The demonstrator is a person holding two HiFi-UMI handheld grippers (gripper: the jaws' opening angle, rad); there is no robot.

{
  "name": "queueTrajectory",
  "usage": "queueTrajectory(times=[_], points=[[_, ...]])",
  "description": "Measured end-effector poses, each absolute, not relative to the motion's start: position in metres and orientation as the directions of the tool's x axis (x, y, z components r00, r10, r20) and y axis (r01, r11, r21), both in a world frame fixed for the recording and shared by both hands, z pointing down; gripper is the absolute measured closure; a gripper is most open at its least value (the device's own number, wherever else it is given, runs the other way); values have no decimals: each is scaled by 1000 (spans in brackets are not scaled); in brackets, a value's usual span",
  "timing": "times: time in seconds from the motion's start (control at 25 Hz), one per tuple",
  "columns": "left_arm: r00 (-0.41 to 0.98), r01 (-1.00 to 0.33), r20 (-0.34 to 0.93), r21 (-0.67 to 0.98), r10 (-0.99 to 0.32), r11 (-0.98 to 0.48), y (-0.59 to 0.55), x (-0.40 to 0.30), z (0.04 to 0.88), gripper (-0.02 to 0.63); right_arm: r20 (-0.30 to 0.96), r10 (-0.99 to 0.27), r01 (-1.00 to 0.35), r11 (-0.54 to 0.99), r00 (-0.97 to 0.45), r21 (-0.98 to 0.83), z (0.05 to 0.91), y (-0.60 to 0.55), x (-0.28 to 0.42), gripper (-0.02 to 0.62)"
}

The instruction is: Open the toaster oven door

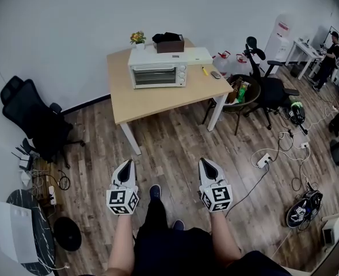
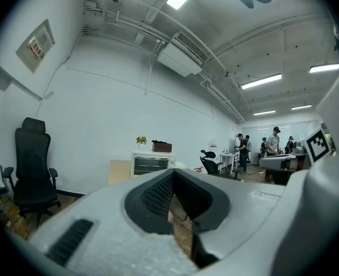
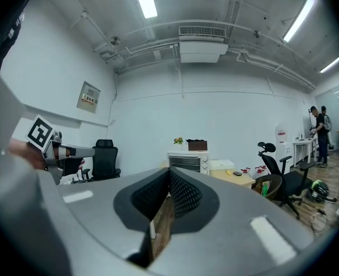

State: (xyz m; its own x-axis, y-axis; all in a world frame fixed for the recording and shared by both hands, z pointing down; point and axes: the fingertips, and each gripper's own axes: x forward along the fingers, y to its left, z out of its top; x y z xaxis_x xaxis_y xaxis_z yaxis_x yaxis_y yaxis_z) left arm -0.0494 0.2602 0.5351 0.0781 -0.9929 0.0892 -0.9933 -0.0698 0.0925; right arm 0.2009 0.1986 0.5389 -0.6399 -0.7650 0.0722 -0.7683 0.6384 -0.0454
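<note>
A white toaster oven (image 1: 157, 72) stands on the light wooden table (image 1: 157, 101) by the far wall, its glass door closed. It appears small and distant in the left gripper view (image 2: 151, 164) and in the right gripper view (image 3: 188, 163). I stand well back from the table on the wooden floor. My left gripper (image 1: 126, 165) and right gripper (image 1: 206, 163) are held low in front of me, both pointing toward the table. Each has its jaws together with nothing between them, as the left gripper (image 2: 172, 175) and right gripper (image 3: 169, 171) show in their own views.
On the oven sit a brown box (image 1: 170, 43) and a small flower pot (image 1: 138, 38). A black office chair (image 1: 35, 122) stands at the left, another chair (image 1: 268, 86) right of the table. A power strip with cables (image 1: 264, 160) lies on the floor. People (image 1: 332, 52) work at the far right.
</note>
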Motion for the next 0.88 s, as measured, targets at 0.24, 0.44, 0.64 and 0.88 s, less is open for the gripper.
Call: queueTrajectory(times=[0.24, 0.44, 0.64, 0.88], points=[[110, -991, 75, 78, -991, -104, 238, -52, 532, 611, 62, -781, -783, 620, -622, -43, 538, 182, 199, 598], [102, -989, 88, 112, -991, -92, 219, -63, 538, 611, 73, -787, -790, 611, -613, -51, 542, 166, 196, 597], [104, -990, 93, 108, -990, -94, 200, -67, 538, 611, 80, -792, -796, 601, -605, -63, 543, 144, 192, 598], [99, -987, 102, 134, -990, -85, 181, -79, 545, 611, 88, -774, -779, 624, -626, -59, 544, 121, 175, 598]])
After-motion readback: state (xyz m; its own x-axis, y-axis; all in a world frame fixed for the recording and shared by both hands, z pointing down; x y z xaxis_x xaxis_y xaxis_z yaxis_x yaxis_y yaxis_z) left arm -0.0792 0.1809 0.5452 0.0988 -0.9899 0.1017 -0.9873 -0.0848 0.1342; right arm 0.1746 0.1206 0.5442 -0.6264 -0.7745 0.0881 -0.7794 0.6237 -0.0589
